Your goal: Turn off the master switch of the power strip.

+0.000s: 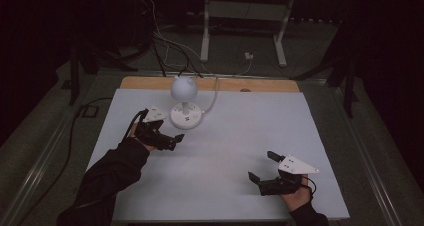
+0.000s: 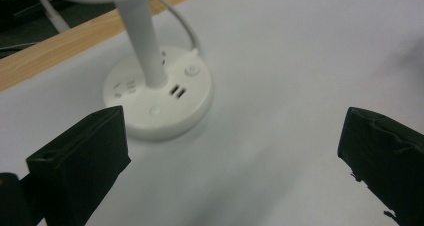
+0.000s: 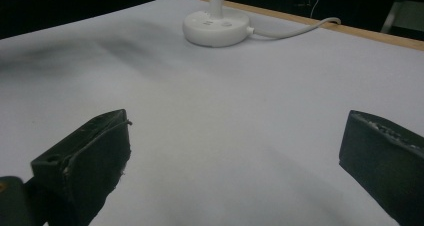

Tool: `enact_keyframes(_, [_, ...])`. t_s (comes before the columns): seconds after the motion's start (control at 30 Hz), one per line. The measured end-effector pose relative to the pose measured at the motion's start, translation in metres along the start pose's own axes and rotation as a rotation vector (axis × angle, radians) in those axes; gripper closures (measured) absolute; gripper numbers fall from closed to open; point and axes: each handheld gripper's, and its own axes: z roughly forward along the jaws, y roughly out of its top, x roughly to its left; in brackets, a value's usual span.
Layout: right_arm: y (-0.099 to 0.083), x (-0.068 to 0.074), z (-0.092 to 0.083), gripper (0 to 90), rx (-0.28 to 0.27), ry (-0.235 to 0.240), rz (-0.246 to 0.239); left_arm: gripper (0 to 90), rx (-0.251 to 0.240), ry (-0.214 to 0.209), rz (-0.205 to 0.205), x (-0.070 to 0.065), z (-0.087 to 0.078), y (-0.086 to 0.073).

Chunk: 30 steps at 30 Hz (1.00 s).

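Landmark: the white desk lamp (image 1: 184, 104), standing at the far middle of the white table (image 1: 310, 131), round base flat on the surface, globe head up on its stem.

Left gripper (image 1: 172, 141): just in front of the lamp base, a little to its left, apart from it. Jaws spread wide, nothing between them. In the left gripper view the base (image 2: 165, 98) sits just beyond the left jaw, no pad on it. Buttons and two small slots are visible on top of the base, stem rising out of its middle.

Lamp itself: upright, globe looks unlit or only dim, hard to tell in this light. Cord (image 1: 214, 100) runs off the right side of the base toward the far table edge, looks connected at the base end.

Right gripper (image 1: 260, 172): well away from the lamp, near-right part of the table, resting low. Jaws apart, empty. Right gripper view has the lamp base (image 3: 216, 27) far ahead with its cord (image 3: 295, 30) trailing right.

My read on progress: whatever the left gripper does at the base (probably a button press) is either just finished or about to start; I can't tell which. Nothing is gripped and nothing looks displaced. The right side looks idle.
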Motion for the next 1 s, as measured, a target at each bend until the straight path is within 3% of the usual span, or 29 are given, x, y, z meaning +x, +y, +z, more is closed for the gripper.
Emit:
enact_keyframes(0.13, [0.000,0.001,0.000,0.0,-0.001,-0.003,-0.007,0.4,0.015,0.001,-0.006,0.001,-0.007,-0.016])
enact_keyframes(0.53, [0.000,0.002,0.001,0.0,0.002,-0.002,-0.012,0.4,0.083,-0.059,-0.007,-0.006,-0.018,-0.069])
enact_keyframes(0.7, [0.000,0.002,0.001,0.0,0.003,-0.004,-0.016,0.4,0.091,-0.063,0.002,-0.011,-0.021,-0.082])
enact_keyframes(0.87, [0.000,0.002,0.001,0.0,0.002,-0.005,-0.016,0.4,0.110,-0.095,0.010,-0.016,-0.027,-0.094])
enact_keyframes(1.0, [0.000,0.002,0.000,0.0,0.001,-0.002,-0.016,0.4,0.108,-0.091,0.001,-0.019,-0.033,-0.104])
